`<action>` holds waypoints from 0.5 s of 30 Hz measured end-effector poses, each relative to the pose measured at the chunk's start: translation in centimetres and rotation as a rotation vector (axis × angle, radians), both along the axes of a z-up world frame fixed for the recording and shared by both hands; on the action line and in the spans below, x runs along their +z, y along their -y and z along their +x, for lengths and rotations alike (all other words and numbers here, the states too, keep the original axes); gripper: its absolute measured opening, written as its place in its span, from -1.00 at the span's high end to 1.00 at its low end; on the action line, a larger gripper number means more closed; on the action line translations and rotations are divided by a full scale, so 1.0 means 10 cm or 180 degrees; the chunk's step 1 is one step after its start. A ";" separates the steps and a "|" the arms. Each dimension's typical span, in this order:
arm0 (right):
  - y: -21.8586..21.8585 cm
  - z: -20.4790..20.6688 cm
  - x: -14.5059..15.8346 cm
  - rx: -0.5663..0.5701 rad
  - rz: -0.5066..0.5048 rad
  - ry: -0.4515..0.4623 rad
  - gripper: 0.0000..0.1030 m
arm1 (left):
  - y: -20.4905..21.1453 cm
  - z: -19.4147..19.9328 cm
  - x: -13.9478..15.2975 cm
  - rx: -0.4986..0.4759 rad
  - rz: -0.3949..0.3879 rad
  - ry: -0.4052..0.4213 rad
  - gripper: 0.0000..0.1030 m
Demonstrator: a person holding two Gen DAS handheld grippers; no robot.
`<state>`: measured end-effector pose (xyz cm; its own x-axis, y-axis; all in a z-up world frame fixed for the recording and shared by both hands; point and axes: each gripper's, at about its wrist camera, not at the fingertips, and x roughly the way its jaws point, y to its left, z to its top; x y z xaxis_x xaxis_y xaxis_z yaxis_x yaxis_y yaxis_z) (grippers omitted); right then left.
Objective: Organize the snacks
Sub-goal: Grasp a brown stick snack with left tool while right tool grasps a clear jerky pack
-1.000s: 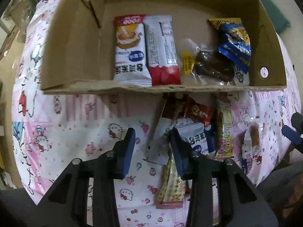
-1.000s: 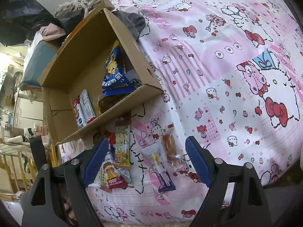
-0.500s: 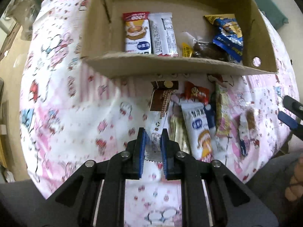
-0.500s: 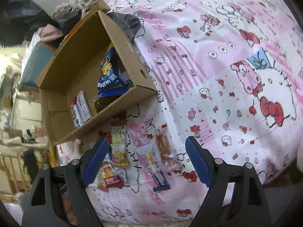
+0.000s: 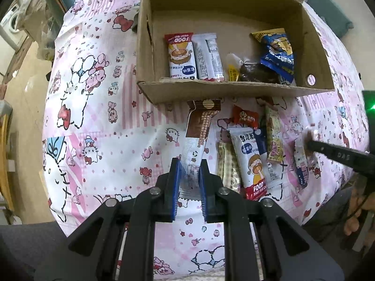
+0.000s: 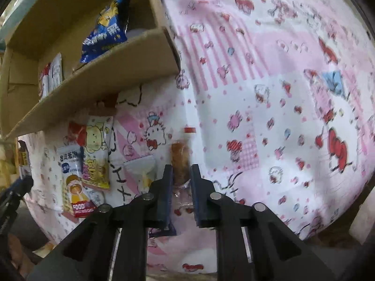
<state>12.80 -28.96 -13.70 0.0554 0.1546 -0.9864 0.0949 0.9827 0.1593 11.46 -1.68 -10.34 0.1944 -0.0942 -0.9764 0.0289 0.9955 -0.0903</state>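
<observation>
pink cartoon bedsheet [image 5: 98, 126]; left jaws clamping brown-white sachet [image 5: 199, 131], right jaws clear-wrapped snack [image 6: 180, 161].

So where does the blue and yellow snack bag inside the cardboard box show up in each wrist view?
Left wrist: the blue and yellow snack bag is upper right, against the box's right wall.
Right wrist: the bag is upper left, above the box's near wall.
Shared landmark: the cardboard box.

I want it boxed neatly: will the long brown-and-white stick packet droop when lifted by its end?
Probably. The brown-and-white stick packet is long, thin and gripped only at its near end by the left hand-held gripper, so its far end likely sags. It looks light.
</observation>
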 end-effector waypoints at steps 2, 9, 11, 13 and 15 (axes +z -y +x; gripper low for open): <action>0.00 -0.02 0.06 -0.0002 0.0103 0.0065 0.71 | 0.00 0.01 -0.01 0.0004 0.0004 -0.0006 0.76; 0.09 -0.14 0.39 -0.0012 0.0688 0.0359 0.71 | 0.03 0.01 -0.05 0.0068 0.0025 0.0000 0.76; 0.09 -0.18 0.56 0.0052 0.0950 0.0551 0.71 | 0.00 -0.01 -0.03 0.0102 0.0012 0.0011 0.76; 0.05 -0.23 0.74 0.0143 0.1121 0.0764 0.71 | -0.03 -0.04 0.00 0.0149 -0.0027 0.0029 0.76; -0.01 -0.28 0.93 0.0262 0.1271 0.1004 0.71 | -0.05 -0.10 0.05 0.0185 -0.0043 0.0064 0.76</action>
<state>10.02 -28.89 -4.44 0.3126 0.5321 -0.7869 -0.0935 0.8416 0.5320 10.50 -1.23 -9.84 0.2195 -0.0952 -0.9710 -0.0272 0.9942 -0.1036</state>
